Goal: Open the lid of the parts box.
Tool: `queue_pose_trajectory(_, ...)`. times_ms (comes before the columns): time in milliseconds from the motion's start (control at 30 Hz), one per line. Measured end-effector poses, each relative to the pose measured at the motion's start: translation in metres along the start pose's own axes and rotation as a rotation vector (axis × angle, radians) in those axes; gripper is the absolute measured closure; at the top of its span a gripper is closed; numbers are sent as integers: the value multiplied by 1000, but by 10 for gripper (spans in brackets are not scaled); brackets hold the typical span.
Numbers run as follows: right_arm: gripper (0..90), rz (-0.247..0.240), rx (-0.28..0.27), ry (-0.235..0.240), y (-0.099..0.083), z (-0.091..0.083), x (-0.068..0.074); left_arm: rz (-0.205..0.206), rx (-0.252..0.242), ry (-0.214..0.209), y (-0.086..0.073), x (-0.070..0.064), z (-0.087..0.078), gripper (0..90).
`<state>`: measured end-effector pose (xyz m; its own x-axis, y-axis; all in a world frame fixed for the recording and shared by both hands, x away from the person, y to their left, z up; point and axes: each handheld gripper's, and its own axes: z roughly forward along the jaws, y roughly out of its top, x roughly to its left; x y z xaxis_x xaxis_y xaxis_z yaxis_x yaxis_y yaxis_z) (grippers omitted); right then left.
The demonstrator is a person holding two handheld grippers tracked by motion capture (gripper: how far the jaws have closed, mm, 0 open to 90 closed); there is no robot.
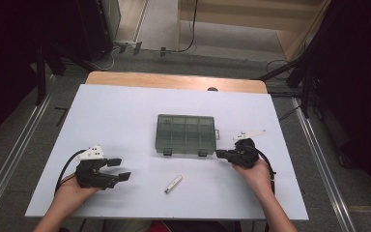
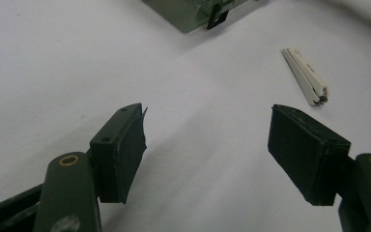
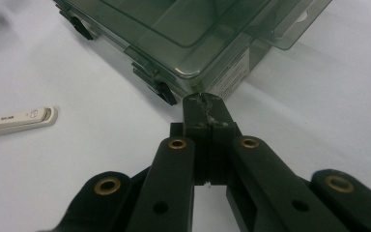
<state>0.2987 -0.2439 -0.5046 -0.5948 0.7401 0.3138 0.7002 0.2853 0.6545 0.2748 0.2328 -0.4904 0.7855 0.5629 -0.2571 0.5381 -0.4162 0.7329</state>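
A smoky translucent compartment box lies closed in the middle of the white table top, its two black latches facing me. A small white nail clipper lies in front of it. My left gripper sits at the near left, open, with nothing between its pads; the clipper lies beyond and to the right of them, and the box corner is farther off. My right gripper is shut, jaws pressed together, its tip just short of the box's near right corner. The clipper lies to its left.
The white sheet covers a wooden table whose far edge shows. Metal rails run along the floor at both sides, with cables and dark stands beyond. A hand holds each gripper at the near edge.
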Motion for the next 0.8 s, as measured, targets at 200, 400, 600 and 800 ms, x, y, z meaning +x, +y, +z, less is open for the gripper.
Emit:
queue_pose_trajectory(200, 900, -7, -3, 0, 0, -1, 1, -1, -1, -1, 0, 0, 0, 291)
queue_pose_trajectory(400, 900, -16, -3, -1, 1, 0, 3, 1, -1, -3, 0, 0, 0, 291)
queue_pose_trajectory(600, 900, -16, -6, 0, 1, -1, 4, 1, 0, -3, 0, 0, 0, 291)
queue_pose_trajectory(800, 900, -15, -11, -1, 1, -1, 4, 1, -1, -2, 0, 0, 0, 291)
